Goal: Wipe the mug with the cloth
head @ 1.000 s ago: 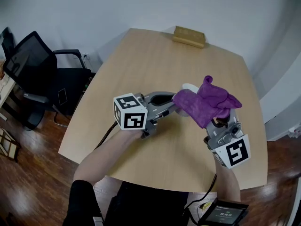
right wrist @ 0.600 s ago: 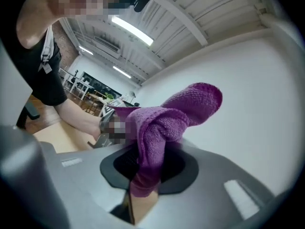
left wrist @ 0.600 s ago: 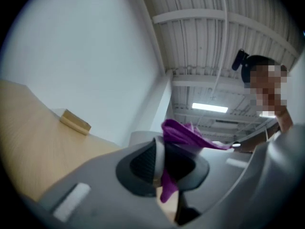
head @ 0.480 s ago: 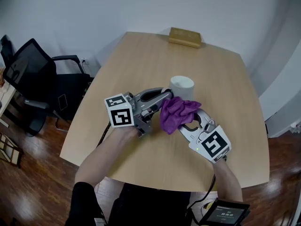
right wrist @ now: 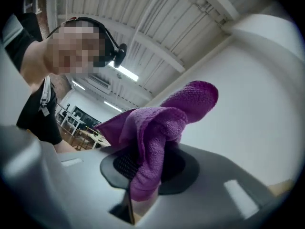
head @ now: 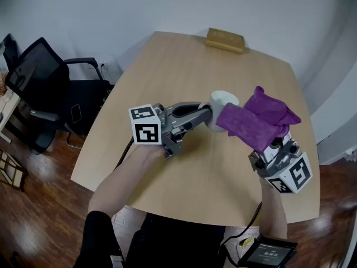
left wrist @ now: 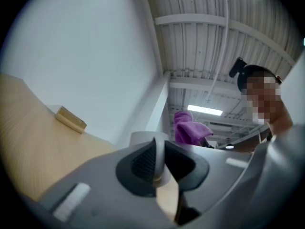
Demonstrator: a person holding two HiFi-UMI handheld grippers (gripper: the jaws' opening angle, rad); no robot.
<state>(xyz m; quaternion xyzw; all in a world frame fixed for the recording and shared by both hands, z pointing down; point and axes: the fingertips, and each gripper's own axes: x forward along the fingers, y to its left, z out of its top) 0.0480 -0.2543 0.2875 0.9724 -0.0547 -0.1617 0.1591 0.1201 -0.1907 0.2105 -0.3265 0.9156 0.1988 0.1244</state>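
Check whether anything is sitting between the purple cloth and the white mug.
Nothing visible does. The cloth, pinched in the right gripper, is right beside the mug, and the left gripper grips the mug from the opposite side.

At middle of table (head: 167,66): mug (head: 222,106), gripped from its left by left gripper (head: 208,116). Just right of mug: cloth (head: 257,119), pinched in right gripper (right wrist: 143,175). At far table edge: block (head: 225,40). Left of table: chair (head: 47,88).

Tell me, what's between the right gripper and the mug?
The purple cloth, clamped in the right gripper's jaws, fills the stretch up to the white mug; the head view shows it.
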